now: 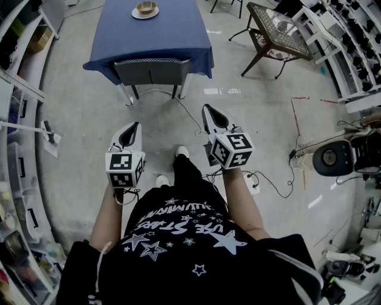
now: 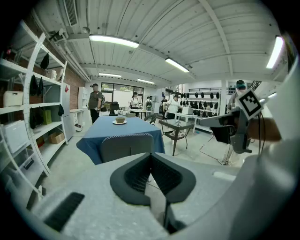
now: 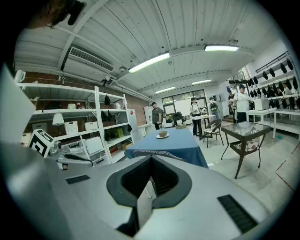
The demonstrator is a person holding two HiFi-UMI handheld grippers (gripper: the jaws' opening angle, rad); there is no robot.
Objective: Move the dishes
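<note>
A tan bowl on a white saucer sits at the far end of a blue-clothed table. The left gripper view shows the bowl small and far off, and so does the right gripper view. I stand a few steps short of the table. My left gripper and my right gripper are side by side at waist height, aimed toward the table. The left gripper's jaws meet at their tips with nothing between them. The right gripper is shut and empty as well.
A grey chair is pushed in at the table's near edge. A glass-topped side table stands to the right. Shelving lines the left wall. Cables and a round machine lie on the floor at right. People stand far behind.
</note>
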